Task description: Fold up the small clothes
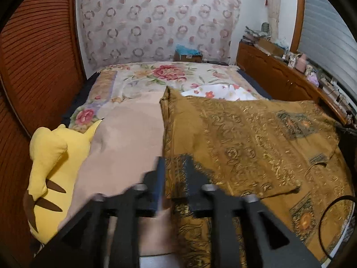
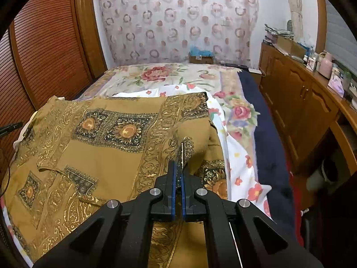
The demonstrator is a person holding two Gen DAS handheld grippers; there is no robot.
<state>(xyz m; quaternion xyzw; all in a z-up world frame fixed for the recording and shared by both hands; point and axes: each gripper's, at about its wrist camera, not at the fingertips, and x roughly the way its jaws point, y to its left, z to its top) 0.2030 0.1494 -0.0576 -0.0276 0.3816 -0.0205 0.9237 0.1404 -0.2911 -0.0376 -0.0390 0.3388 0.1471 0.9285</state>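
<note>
Right tongs (image 2: 177,172) pinching thin edge of mustard garment (image 2: 116,151); left tongs (image 1: 173,174) blurred, grip impossible to tell. Risk: fabric slipping free, fold skewing on bed (image 2: 174,76).

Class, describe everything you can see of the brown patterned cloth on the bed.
The cloth is mustard brown, thin and woven-looking, printed with gold scrolls and dark squares holding sunflowers. It lies spread and creased over the bed, partly doubled over. The right gripper pinches a raised edge; the left gripper, blurred, is at its other edge beside a beige cloth.
</note>
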